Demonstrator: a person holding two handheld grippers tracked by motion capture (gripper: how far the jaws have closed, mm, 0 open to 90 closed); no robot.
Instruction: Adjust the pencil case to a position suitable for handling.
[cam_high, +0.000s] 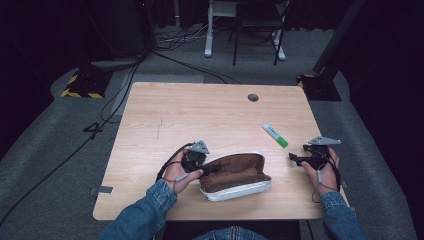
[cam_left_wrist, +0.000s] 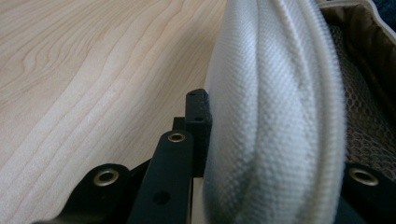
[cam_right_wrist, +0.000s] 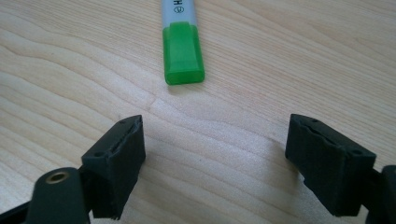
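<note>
Dark room, pale tabletop (cam_high: 200, 115): left gripper (cam_high: 212, 169) clamps the soft pouch (cam_high: 235, 176) rim; right gripper (cam_right_wrist: 212, 161) gapes before the light, slick marker (cam_right_wrist: 181, 44).

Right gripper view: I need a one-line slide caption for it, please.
Open tongs hover over the wooden table, facing the green cap of a marker just ahead.
</note>
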